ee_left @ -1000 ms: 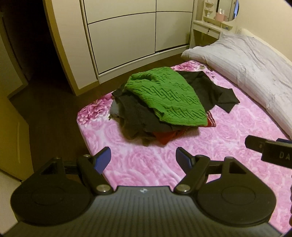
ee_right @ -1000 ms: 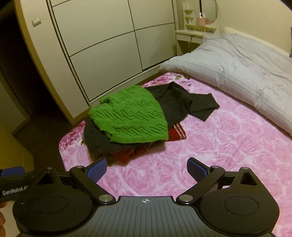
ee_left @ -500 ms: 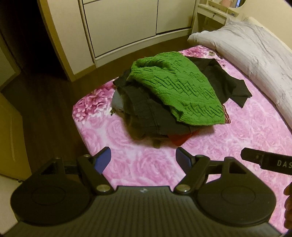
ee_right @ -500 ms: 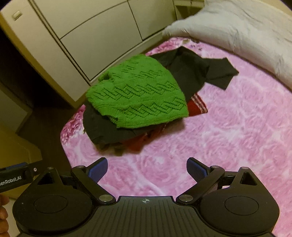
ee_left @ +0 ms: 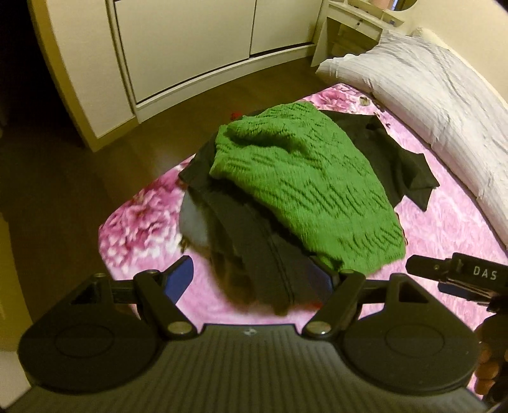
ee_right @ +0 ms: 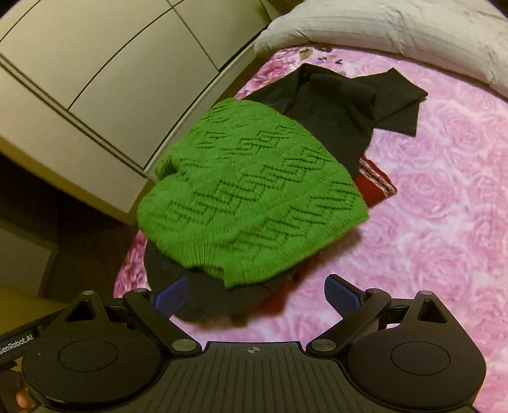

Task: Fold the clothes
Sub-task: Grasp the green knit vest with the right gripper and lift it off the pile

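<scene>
A pile of clothes lies on a pink rose-patterned blanket. On top is a green knitted sweater. Under it lie dark garments, a black top spread to the far right, and a red piece. My left gripper is open, its fingers either side of the pile's near dark edge, pads apart from the cloth. My right gripper is open just before the sweater's near hem.
A white duvet lies along the far right of the bed. Cream wardrobe doors and brown floor are to the left, past the blanket's edge. Part of the right tool's black body shows at the right.
Both grippers have come down and closer to the pile, which now fills more of each view. The right wrist view has rolled. Both stay open.
</scene>
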{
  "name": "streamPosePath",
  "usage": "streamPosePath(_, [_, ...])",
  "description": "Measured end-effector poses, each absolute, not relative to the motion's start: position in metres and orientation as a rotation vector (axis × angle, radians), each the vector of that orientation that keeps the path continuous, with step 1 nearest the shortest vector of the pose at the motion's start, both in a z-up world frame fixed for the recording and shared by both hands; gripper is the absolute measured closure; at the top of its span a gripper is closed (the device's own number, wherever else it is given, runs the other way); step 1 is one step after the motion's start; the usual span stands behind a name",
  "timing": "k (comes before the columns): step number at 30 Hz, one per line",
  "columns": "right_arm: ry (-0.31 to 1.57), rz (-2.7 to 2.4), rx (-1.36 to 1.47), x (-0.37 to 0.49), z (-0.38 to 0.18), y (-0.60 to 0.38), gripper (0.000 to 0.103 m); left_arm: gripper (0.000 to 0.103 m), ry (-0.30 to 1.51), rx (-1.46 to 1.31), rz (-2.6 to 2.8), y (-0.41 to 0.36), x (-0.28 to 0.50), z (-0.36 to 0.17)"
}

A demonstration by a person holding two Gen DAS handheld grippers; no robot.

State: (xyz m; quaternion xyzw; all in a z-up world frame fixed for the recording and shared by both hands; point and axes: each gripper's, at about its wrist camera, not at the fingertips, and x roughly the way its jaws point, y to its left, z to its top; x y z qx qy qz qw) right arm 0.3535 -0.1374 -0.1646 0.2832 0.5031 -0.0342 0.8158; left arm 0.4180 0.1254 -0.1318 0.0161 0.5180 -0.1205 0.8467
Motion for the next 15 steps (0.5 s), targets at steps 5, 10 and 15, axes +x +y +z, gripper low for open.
streamPosePath(5, [1.078,-0.107,0.671,0.387,-0.186,-0.141,0.007,0.028,1.113,0.017,-0.284,0.124,0.461,-0.149])
streamPosePath(10, [1.092,-0.118,0.687,0.417,-0.211,-0.139,0.007,0.028,1.129,0.000,-0.293,0.126,0.496,-0.165])
streamPosePath(15, [1.087,-0.096,0.712,0.444,-0.238,-0.129,0.007,0.029,1.154,0.003,-0.286,0.125,0.524,-0.180])
